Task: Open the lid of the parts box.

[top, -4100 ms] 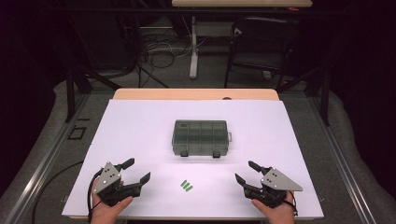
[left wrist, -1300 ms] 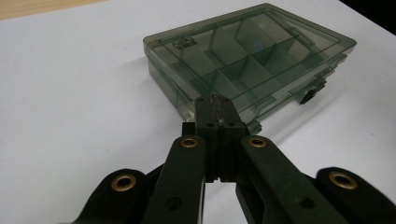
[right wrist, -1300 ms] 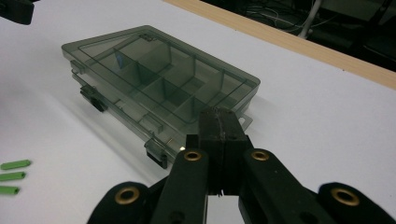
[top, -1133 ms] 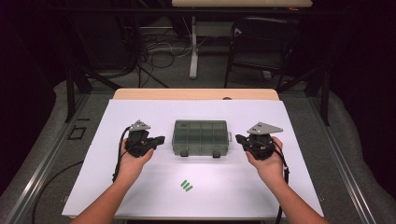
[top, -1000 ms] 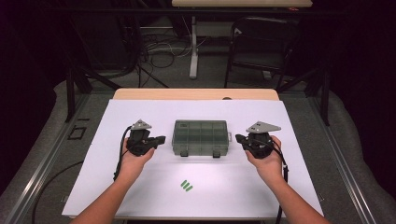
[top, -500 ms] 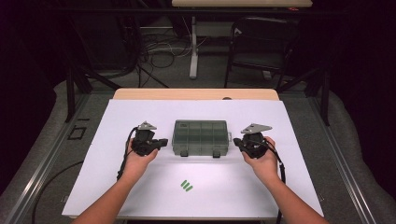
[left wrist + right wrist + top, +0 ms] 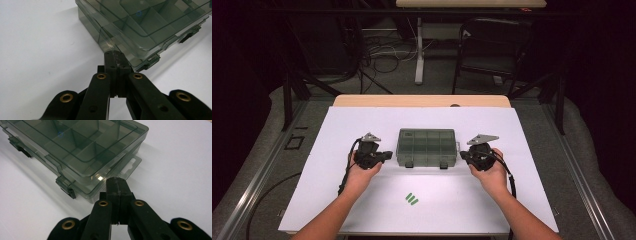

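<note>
Evidently set to steady or push it from both ends, the left tool [image 7: 384, 155] and right tool [image 7: 463, 156], each with jaws pressed together on nothing, flank the lidded clear box [image 7: 427, 147] in the middle of the table [image 7: 532, 195].

Clear compartment box [image 7: 427, 146] sits mid-worktop, the only real obstacle. Left gripper [image 7: 384, 155] crowds its left end, right gripper [image 7: 463, 156] its right end, jaws pressed together, so both ends are blocked. Small green marks [image 7: 411, 199] lie flat toward the near edge. White worktop [image 7: 537, 170] is free along the far edge and at all four corners.
</note>
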A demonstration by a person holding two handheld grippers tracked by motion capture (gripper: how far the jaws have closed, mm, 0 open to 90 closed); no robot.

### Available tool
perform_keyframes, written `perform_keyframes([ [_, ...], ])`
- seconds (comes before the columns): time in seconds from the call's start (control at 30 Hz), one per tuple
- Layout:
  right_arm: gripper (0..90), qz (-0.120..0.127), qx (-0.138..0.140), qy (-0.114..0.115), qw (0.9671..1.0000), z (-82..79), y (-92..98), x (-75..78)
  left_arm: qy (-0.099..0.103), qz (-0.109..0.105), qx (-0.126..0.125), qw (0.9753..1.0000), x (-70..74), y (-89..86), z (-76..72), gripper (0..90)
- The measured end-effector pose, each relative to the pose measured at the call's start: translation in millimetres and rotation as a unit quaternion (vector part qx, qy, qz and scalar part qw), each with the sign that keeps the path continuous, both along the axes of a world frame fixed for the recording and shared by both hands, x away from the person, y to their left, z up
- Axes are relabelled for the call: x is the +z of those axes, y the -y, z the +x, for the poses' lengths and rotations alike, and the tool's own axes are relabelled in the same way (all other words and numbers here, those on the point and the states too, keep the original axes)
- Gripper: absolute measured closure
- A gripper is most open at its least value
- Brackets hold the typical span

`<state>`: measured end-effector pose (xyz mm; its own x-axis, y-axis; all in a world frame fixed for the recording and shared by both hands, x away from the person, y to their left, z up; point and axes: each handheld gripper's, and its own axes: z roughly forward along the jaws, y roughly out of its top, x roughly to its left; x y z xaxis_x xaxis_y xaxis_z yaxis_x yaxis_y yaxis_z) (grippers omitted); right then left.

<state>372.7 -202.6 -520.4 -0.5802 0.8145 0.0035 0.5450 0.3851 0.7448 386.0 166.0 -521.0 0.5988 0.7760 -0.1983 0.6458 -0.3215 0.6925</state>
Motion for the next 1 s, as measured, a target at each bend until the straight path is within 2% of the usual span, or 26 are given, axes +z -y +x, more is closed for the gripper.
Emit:
perform_keyframes([
  [0.2,90.0,0.001,-0.002,-0.007,1.0000,0.1,0.2,-4.4,-0.002,0.000,-0.004,1.0000,-0.6,0.8,-1.5,90.0],
  [0.87,90.0,0.001,0.016,0.002,0.9999,-1.9,-9.7,-3.8,0.003,0.012,-0.026,0.9996,0.0,8.9,-9.7,90.0],
  [1.0,90.0,0.010,0.014,0.006,0.9998,-3.1,-10.1,-0.2,0.019,0.020,-0.025,0.9993,4.4,9.9,-11.8,90.0],
])
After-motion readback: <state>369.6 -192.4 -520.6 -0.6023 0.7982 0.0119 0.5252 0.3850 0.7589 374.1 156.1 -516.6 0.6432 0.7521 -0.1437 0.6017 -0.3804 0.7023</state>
